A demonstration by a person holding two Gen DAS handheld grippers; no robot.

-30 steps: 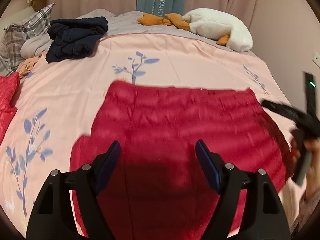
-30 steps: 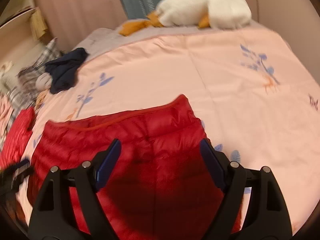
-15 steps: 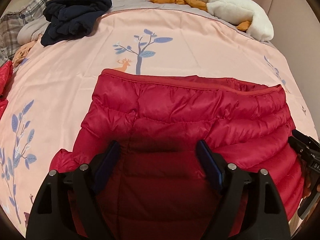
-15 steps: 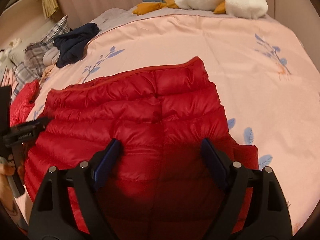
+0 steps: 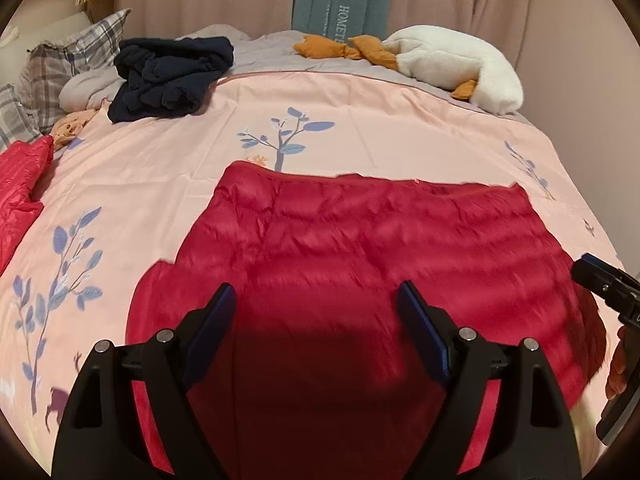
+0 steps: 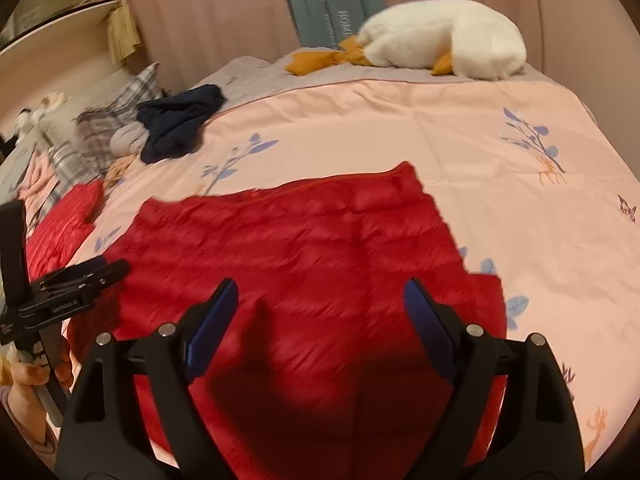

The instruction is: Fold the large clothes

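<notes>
I see a red puffy jacket (image 5: 360,272) lying flat on the near part of the bed (image 5: 168,176), on the pink cover. My left hand-held gripper (image 5: 316,320) hangs over the jacket with its jaws spread wide and nothing pinched. My right hand-held gripper (image 6: 320,316) hangs over it too, spread wide, pinching nothing. Far left on the bed sits a dark blue pile of clothes (image 5: 172,72). A white stuffed goose (image 6: 444,38) lies at the far right. There are no boxes or baskets here.
</notes>
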